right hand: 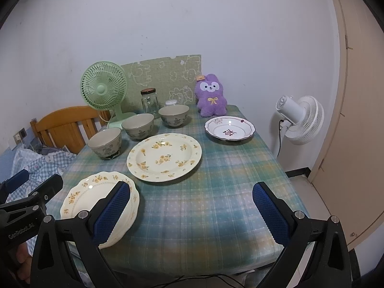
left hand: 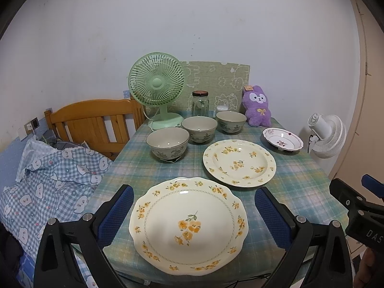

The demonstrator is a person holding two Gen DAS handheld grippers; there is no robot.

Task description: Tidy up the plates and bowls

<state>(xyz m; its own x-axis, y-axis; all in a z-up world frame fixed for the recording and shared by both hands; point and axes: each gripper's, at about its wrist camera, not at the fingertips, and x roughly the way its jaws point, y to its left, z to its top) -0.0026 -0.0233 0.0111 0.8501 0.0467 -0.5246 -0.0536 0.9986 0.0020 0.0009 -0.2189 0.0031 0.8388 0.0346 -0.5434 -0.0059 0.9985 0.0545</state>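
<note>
Both claws hang wide and empty over the near edge of the worktop (right hand: 216, 206). The left claw (left hand: 192, 213) straddles the scalloped plate (left hand: 188, 225) at the near left; the right claw (right hand: 192, 213) is over bare cloth beside it. A round plate (left hand: 239, 162) lies just beyond, flat and face up, and a small dish (left hand: 282, 141) sits near the far right edge. Three bowls (left hand: 167, 144) stand upright in a slanted row toward the fan (left hand: 157, 88), mouths up. Being round, none has a long axis. All look like glazed ceramic: stiff, fairly heavy, slick and breakable. I judge the rim the only hold, pinched across the lip, with the plates likely to tip from one edge.
</note>
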